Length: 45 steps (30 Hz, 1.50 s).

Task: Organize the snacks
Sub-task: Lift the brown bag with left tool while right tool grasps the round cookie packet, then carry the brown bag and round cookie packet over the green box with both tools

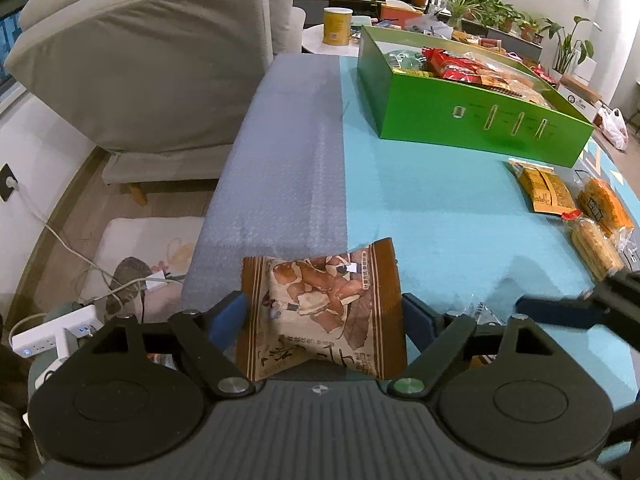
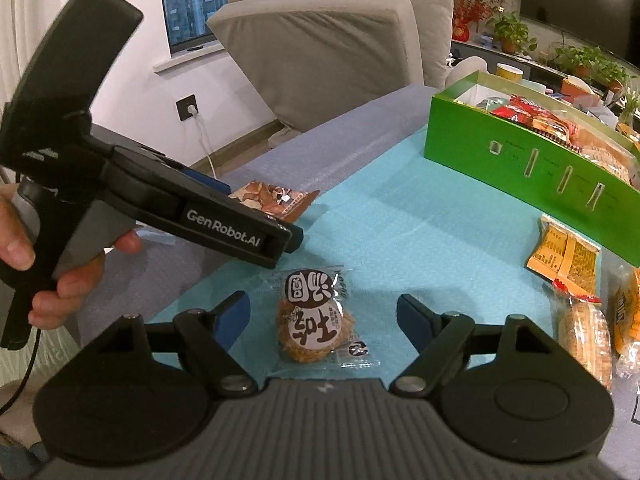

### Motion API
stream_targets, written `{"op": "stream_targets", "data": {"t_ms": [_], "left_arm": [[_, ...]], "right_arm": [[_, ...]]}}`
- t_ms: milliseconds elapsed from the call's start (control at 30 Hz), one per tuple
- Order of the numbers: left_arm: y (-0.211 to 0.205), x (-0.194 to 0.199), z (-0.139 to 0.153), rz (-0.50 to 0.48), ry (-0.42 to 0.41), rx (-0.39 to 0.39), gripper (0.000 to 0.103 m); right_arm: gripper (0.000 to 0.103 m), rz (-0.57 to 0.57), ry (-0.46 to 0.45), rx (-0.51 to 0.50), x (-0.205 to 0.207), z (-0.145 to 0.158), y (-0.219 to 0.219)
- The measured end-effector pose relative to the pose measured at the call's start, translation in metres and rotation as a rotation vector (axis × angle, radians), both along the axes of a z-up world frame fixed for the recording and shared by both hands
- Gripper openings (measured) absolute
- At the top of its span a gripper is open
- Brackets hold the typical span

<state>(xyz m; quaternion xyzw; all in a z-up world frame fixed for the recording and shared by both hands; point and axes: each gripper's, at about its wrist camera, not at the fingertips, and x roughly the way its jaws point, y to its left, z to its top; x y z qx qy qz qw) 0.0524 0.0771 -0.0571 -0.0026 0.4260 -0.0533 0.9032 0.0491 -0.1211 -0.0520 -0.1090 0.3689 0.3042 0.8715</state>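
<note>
Left wrist view: left gripper (image 1: 324, 312) jaws spread wide, brown snack packet (image 1: 323, 312) lying between them w/ a chip/nut photo on front & pale characters I can't read; blue pads sit right at its edges, can't tell if they touch. Packet rests where the grey cloth (image 1: 280, 152) meets the teal table cover (image 1: 432, 200).

Green box (image 1: 472, 120) stands further back on the table, already holding red & orange snack packs; small print on its side too tiny to read. Yellow-orange packets (image 1: 544, 192) w/ black text lie near its front corner, illegible.

Right wrist view: right gripper (image 2: 324, 320) also wide, nothing gripped; clear-wrapped round cracker (image 2: 316, 328) lies on the teal cover between the fingers, apart from both. Its label has big dark characters on white circles. Left gripper body reads "GenRobot.AI" in white, held by a hand (image 2: 60, 264).
</note>
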Motion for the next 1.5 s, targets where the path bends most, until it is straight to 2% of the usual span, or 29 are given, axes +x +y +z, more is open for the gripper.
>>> {"op": "stream_targets", "data": {"t_ms": [33,67,100,167,400,533,667,867,1500], "left_arm": [[0.0,-0.001,0.0,0.004,-0.007,-0.003,0.08],[0.0,-0.001,0.0,0.008,-0.016,-0.003,0.08],[-0.001,-0.002,-0.001,0.008,-0.025,-0.001,0.079],[-0.003,-0.006,0.002,-0.022,-0.065,-0.008,0.065],[-0.013,-0.01,0.008,-0.075,-0.077,-0.033,0.062],[-0.017,-0.015,0.016,-0.118,-0.095,-0.093,0.06],[-0.026,-0.023,0.025,-0.155,-0.144,-0.075,0.06],[-0.037,-0.021,0.033,-0.181,-0.161,-0.077,0.06],[-0.072,0.016,0.057,-0.221,-0.224,-0.101,0.06]], "right_arm": [[0.063,-0.007,0.015,-0.002,0.001,-0.001,-0.001],[0.053,-0.014,0.033,0.009,0.003,-0.001,-0.003],[0.052,-0.027,0.031,0.017,0.004,0.0,-0.005],[0.05,-0.054,0.038,0.025,0.005,0.002,-0.01],[0.05,-0.129,0.028,0.068,0.007,0.012,-0.029],[0.05,-0.164,0.034,0.089,0.009,0.014,-0.038],[0.05,-0.207,0.03,0.11,0.013,0.019,-0.046],[0.05,-0.258,0.015,0.136,0.018,0.027,-0.061],[0.05,-0.372,-0.052,0.194,0.045,0.051,-0.104]]}}
